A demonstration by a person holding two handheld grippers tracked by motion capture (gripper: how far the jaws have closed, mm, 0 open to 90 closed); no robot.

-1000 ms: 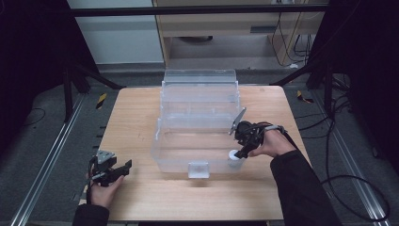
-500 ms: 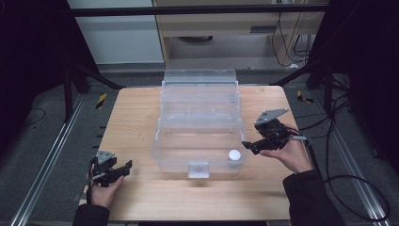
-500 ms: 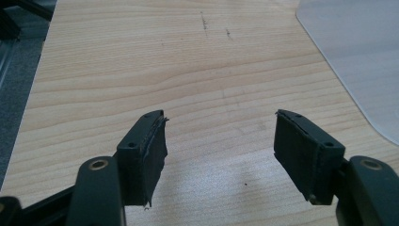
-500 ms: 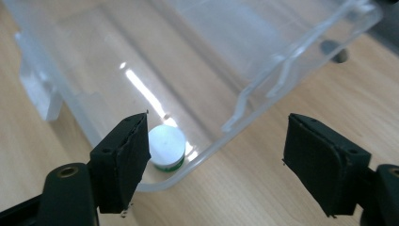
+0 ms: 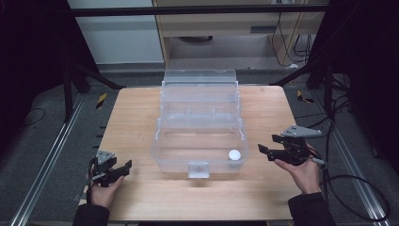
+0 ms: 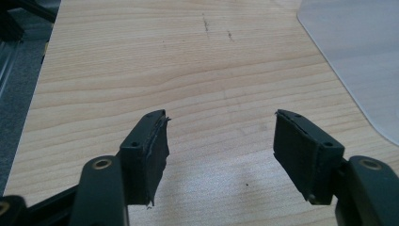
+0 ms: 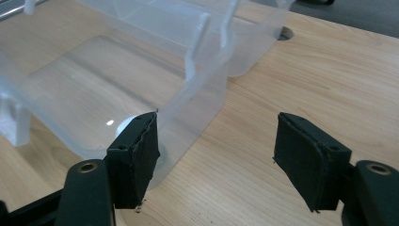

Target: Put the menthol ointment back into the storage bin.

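A clear plastic tiered box (image 5: 200,101) stands open in the middle of the wooden table. A small white round piece (image 5: 234,154) lies in its bottom tray, at the front right corner. My right gripper (image 5: 264,151) hovers just right of the box, pointing at it. Its jaws are open, have just been closing a little, and have nothing between them. In the right gripper view the box wall (image 7: 202,103) and the white piece (image 7: 123,125) lie ahead of the gripper (image 7: 216,136). My left gripper (image 5: 126,167) rests open at the front left over bare wood, as the left gripper view (image 6: 220,136) also shows.
The wooden table (image 5: 136,117) has bare wood left and right of the box. A corner of the box base (image 6: 357,52) reaches into the left gripper view. A shelf unit (image 5: 226,28) stands behind the table, and cables (image 5: 357,188) lie on the floor at the right.
The right gripper has drawn back out of the box to the right, with its jaws apart. The white piece stays in the bottom tray. The left gripper has kept still.
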